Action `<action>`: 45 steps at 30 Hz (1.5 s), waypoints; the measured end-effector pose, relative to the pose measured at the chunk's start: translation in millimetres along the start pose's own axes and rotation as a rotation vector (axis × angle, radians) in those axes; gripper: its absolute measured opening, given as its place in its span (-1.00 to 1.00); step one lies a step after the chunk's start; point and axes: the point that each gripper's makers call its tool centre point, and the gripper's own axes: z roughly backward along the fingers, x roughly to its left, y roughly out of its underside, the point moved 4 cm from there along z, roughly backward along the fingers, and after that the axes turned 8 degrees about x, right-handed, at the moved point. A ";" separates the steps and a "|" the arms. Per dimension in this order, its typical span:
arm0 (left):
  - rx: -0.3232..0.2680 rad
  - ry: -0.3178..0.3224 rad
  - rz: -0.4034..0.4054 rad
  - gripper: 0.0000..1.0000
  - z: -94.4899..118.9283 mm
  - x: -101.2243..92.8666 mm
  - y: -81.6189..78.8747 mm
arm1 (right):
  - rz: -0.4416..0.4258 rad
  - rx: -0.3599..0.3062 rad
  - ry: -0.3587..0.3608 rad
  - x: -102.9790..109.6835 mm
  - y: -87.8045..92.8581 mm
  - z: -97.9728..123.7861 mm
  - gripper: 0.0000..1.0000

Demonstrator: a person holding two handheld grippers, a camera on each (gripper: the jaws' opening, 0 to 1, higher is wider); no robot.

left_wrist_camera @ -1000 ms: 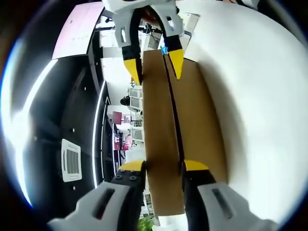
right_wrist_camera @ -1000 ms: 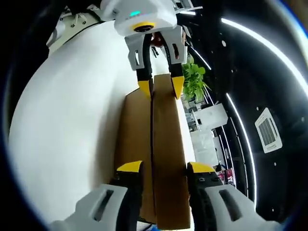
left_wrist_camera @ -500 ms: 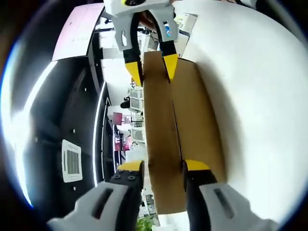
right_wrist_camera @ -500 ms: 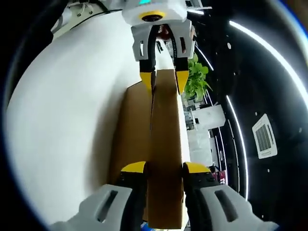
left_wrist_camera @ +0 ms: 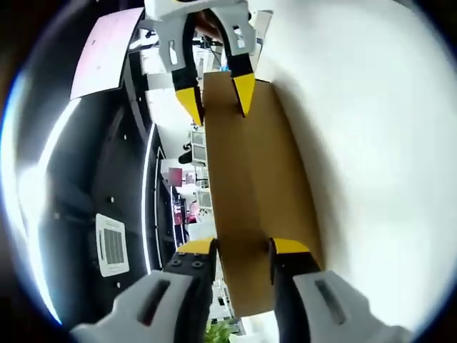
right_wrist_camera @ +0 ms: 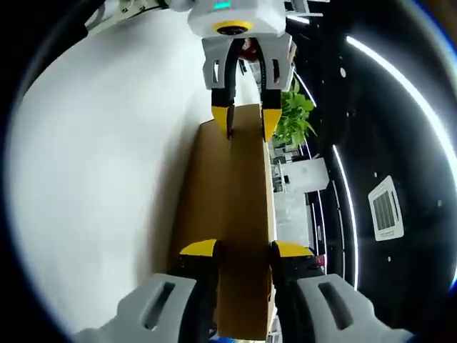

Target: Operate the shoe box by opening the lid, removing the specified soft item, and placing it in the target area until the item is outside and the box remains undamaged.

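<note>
Your left tool (left_wrist_camera: 243,250) pinches one end of the brown shoe box lid (left_wrist_camera: 246,179), and your right tool (right_wrist_camera: 239,250) pinches the opposite end. Beside the lid lies the white surface (right_wrist_camera: 93,164); a green plant (right_wrist_camera: 289,118) stands beyond.

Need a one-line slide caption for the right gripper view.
Right gripper and left gripper clamp opposite ends of a brown cardboard lid above the white table.
</note>
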 end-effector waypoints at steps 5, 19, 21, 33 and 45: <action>0.001 -0.007 0.037 -0.41 -0.8 -3.6 -1.6 | 0.010 0.008 0.010 3.0 -0.6 -1.3 -0.43; 0.005 -0.027 0.052 -0.38 -2.6 -12.1 -2.6 | -0.041 -0.004 -0.036 10.8 -2.4 0.7 -0.30; -0.001 -0.019 0.070 -0.35 -3.1 -12.4 -3.0 | -0.054 -0.008 -0.042 7.6 -1.1 2.9 -0.34; -0.011 -0.009 0.085 -0.26 -4.6 -16.1 -3.0 | -0.006 0.077 -0.017 7.1 19.0 -3.6 -0.37; 0.010 -0.044 0.058 -0.32 -6.6 -18.2 -4.2 | 0.018 0.077 0.010 9.4 19.4 -3.8 -0.41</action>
